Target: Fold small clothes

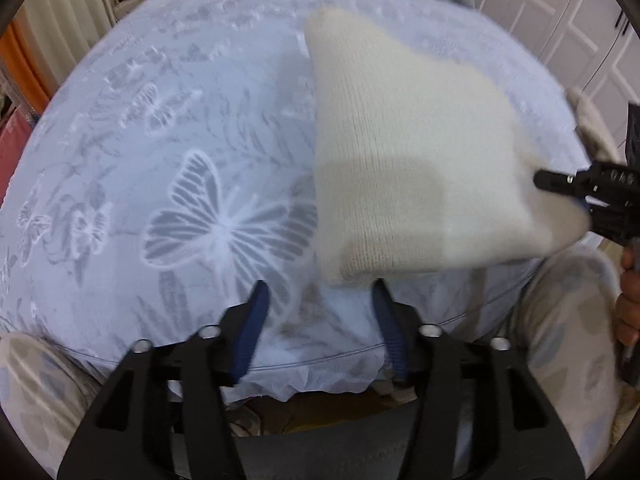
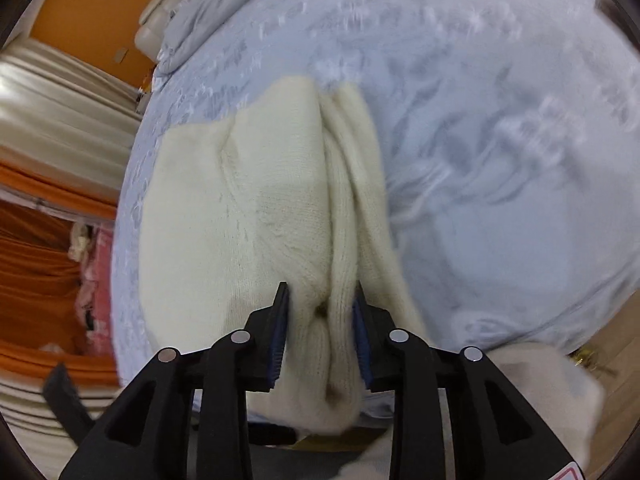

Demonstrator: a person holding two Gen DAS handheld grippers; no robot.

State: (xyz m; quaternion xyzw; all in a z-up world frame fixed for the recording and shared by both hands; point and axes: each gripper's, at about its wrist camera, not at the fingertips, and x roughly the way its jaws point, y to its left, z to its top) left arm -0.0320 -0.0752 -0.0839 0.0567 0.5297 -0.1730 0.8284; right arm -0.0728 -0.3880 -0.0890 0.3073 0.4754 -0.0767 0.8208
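Cream knit garment (image 1: 408,160) lies on a butterfly-print bed (image 1: 180,160) near its front edge, one bunched end clamped in the right gripper (image 2: 322,320); the left gripper (image 1: 320,300), jaws apart, holds nothing just beside it.

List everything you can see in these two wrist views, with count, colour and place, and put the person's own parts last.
Knit garment: one, cream, on the bed's right half, partly folded.
Bedsheet: one, pale blue with butterfly print, covering the bed.
Bedding pile: one, grey-blue, far end of the bed.
Curtain: one, orange, beside the bed.
Left gripper: black, blue pads, open at the garment's near corner.
Right gripper: black, blue pads, bunched knit between them.
Hand: one, holding the right gripper.
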